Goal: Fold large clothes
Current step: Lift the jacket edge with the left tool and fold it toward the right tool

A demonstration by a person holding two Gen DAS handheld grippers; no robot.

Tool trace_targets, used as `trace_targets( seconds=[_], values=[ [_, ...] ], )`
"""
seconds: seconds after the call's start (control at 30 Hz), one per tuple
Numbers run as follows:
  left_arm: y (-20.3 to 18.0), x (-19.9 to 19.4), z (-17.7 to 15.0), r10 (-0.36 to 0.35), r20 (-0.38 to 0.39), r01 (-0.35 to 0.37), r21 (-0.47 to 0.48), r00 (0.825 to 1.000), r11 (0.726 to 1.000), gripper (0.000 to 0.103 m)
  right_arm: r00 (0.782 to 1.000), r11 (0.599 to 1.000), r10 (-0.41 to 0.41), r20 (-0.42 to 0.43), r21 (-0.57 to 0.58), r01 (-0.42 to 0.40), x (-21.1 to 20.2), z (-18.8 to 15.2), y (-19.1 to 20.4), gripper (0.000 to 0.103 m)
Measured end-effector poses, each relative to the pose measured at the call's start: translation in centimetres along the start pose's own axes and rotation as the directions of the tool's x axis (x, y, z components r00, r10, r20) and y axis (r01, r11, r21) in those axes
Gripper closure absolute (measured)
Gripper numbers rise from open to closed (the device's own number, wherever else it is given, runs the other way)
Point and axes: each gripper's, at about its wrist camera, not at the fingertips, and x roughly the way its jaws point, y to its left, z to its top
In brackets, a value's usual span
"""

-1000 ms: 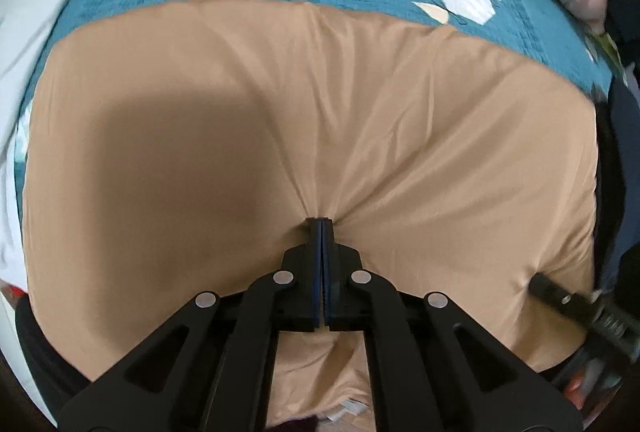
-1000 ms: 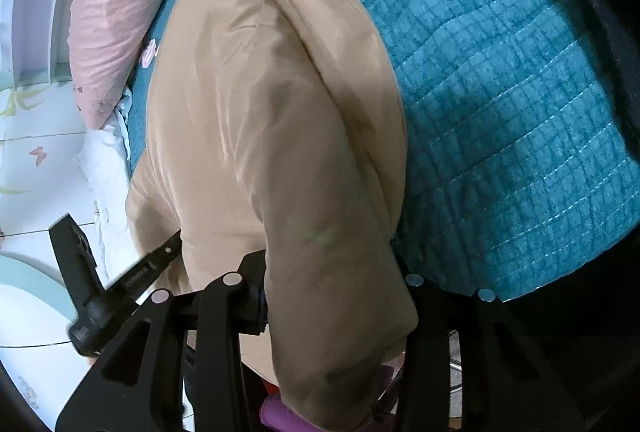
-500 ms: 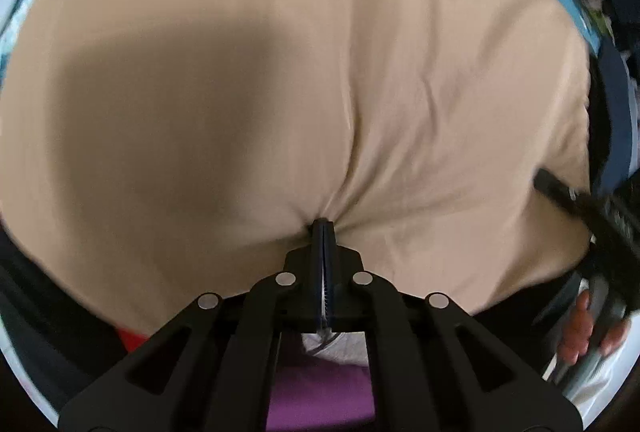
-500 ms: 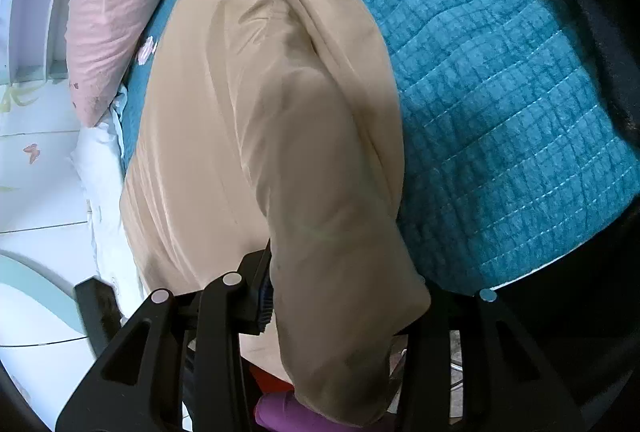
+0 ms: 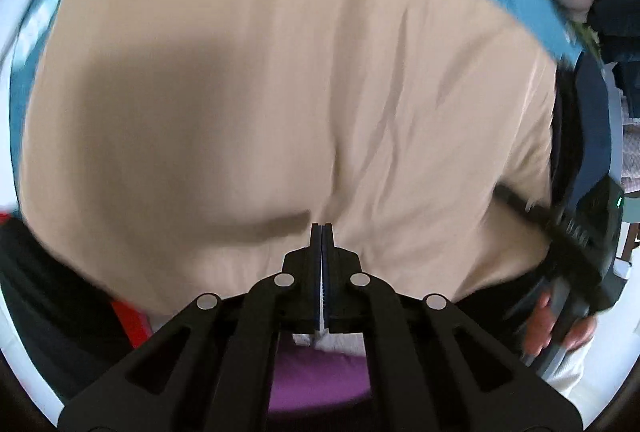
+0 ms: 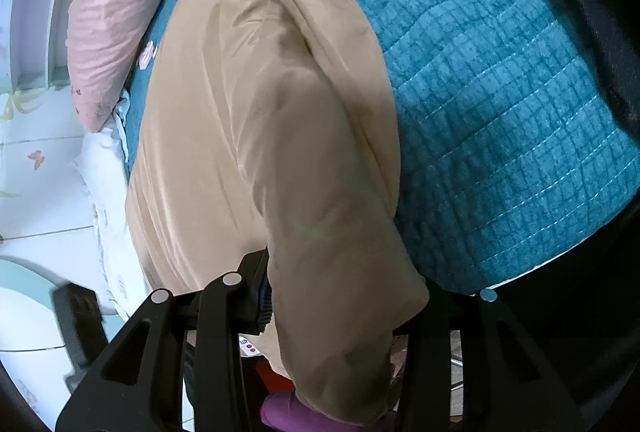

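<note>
A large tan garment (image 5: 280,71) lies spread on the bed and fills the blurred left wrist view. My left gripper (image 5: 322,228) is shut at its near edge, with creases running down to the tips and a white strip pinched between the jaws. In the right wrist view the same garment (image 6: 280,131) is a thick folded roll stretching away over the bedspread. My right gripper (image 6: 344,284) is shut on its near end; the left finger (image 6: 260,292) presses the fabric and the right finger is hidden behind it. That right gripper (image 5: 560,232) also shows at the left view's right edge.
A teal quilted bedspread (image 6: 500,111) covers the bed, with a pink pillow (image 6: 132,3) at the far left side. White tiled floor (image 6: 32,191) lies left of the bed. A hand (image 5: 556,324) grips the right handle. Purple cloth (image 5: 320,380) and something red (image 5: 128,320) sit below the garment's near edge.
The left wrist view has swung lower over the garment, hiding most of the bedspread. The tight pucker at the left fingertips has flattened. The right gripper has kept its grip and place.
</note>
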Motion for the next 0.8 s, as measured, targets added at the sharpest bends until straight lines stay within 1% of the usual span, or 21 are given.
trace_targets(
  seconds=[0.07, 0.13, 0.17, 0.2, 0.27, 0.33, 0.37, 0.4, 0.43, 0.47, 0.5, 0.53, 0.57, 0.6, 0.63, 0.67, 0.7, 0.73, 0.77, 0.8],
  values=[
    [0.4, 3.0, 2.1, 0.015, -0.067, -0.017, -0.034, 0.998, 0.999, 0.103, 1.000, 1.000, -0.001, -0.002, -0.003, 0.001, 0.0, 0.1, 0.0, 0.064],
    [0.7, 5.7, 3.4, 0.013, -0.114, -0.017, -0.035, 0.993, 0.999, 0.101, 1.000, 1.000, 0.003, -0.007, -0.004, -0.003, 0.1, 0.1, 0.0, 0.063],
    [0.7, 5.3, 3.8, 0.005, -0.146, -0.015, -0.063, 0.989, 0.998, 0.102, 1.000, 1.000, -0.002, -0.009, -0.007, 0.002, 0.1, 0.1, 0.0, 0.063],
    [0.4, 4.5, 4.0, 0.003, -0.158, -0.014, -0.066, 0.987, 0.998, 0.103, 1.000, 1.000, -0.006, -0.006, -0.011, 0.006, 0.0, 0.1, 0.3, 0.063],
    [-0.8, 2.3, 3.9, 0.015, -0.129, -0.016, -0.006, 0.991, 1.000, 0.103, 1.000, 1.000, -0.007, -0.001, -0.011, 0.007, 0.2, 0.1, 0.8, 0.063],
    [-1.9, -0.2, 4.1, 0.008, -0.075, -0.006, 0.026, 0.997, 1.000, 0.103, 1.000, 1.000, 0.001, -0.009, 0.000, -0.001, 0.3, 0.2, 0.6, 0.063],
    [-2.1, -0.6, 4.4, 0.007, -0.059, -0.005, 0.028, 0.998, 1.000, 0.103, 1.000, 1.000, 0.002, -0.012, -0.001, -0.002, 0.3, 0.3, 0.5, 0.063],
    [-2.2, -0.7, 4.9, 0.022, -0.042, -0.021, 0.028, 0.999, 0.999, 0.103, 1.000, 1.000, 0.002, -0.014, -0.002, -0.002, 0.4, 0.3, 0.6, 0.063],
    [-2.1, 0.2, 5.6, 0.056, -0.038, -0.056, 0.020, 0.998, 0.998, 0.103, 1.000, 1.000, 0.002, -0.016, -0.003, -0.002, 0.3, 0.4, 0.5, 0.063],
    [-1.6, 1.8, 6.4, 0.056, -0.065, -0.056, 0.005, 0.996, 0.998, 0.102, 1.000, 1.000, 0.004, -0.018, -0.004, -0.004, 0.3, 0.4, 0.4, 0.062],
    [-1.2, 3.4, 7.1, 0.035, -0.089, -0.036, -0.014, 0.995, 0.999, 0.102, 1.000, 1.000, 0.008, -0.021, -0.007, -0.008, 0.4, 0.5, 0.5, 0.061],
    [-1.4, 3.6, 7.7, 0.023, -0.105, -0.026, -0.028, 0.994, 0.999, 0.101, 1.000, 1.000, 0.008, -0.022, -0.009, -0.008, 0.5, 0.5, 0.5, 0.061],
    [-1.5, 3.1, 8.3, 0.017, -0.137, -0.025, -0.052, 0.990, 0.998, 0.102, 1.000, 1.000, 0.005, -0.021, -0.010, -0.005, 0.5, 0.5, 0.5, 0.061],
    [-1.8, 2.3, 8.7, 0.024, -0.151, -0.032, -0.055, 0.988, 0.998, 0.102, 1.000, 1.000, 0.003, -0.021, -0.010, -0.003, 0.5, 0.5, 0.6, 0.061],
    [-2.2, 1.2, 9.1, 0.033, -0.141, -0.040, -0.042, 0.989, 0.998, 0.103, 1.000, 1.000, 0.004, -0.022, -0.006, -0.004, 0.5, 0.6, 0.6, 0.061],
    [-1.8, -0.3, 8.7, 0.037, -0.102, -0.039, -0.023, 0.994, 0.999, 0.103, 1.000, 1.000, 0.005, -0.024, -0.003, -0.005, 0.6, 0.6, 0.7, 0.061],
    [-2.5, -1.9, 9.1, 0.033, -0.052, -0.033, 0.004, 0.998, 0.999, 0.103, 1.000, 1.000, 0.001, -0.031, -0.002, -0.001, 0.6, 0.7, 0.7, 0.061],
    [-2.9, -2.9, 9.6, 0.014, -0.031, -0.014, 0.011, 0.999, 1.000, 0.103, 0.999, 1.000, -0.001, -0.032, -0.004, 0.001, 0.7, 0.8, 1.0, 0.061],
    [-3.2, -3.4, 10.3, -0.010, -0.028, 0.010, 0.003, 1.000, 1.000, 0.103, 0.999, 1.000, -0.003, -0.032, -0.003, 0.003, 0.8, 0.8, 1.3, 0.061],
    [-3.6, -2.7, 12.1, -0.014, -0.033, 0.014, -0.003, 0.999, 1.000, 0.103, 1.000, 1.000, -0.004, -0.030, -0.003, 0.004, 0.9, 0.8, 1.4, 0.061]
  ],
)
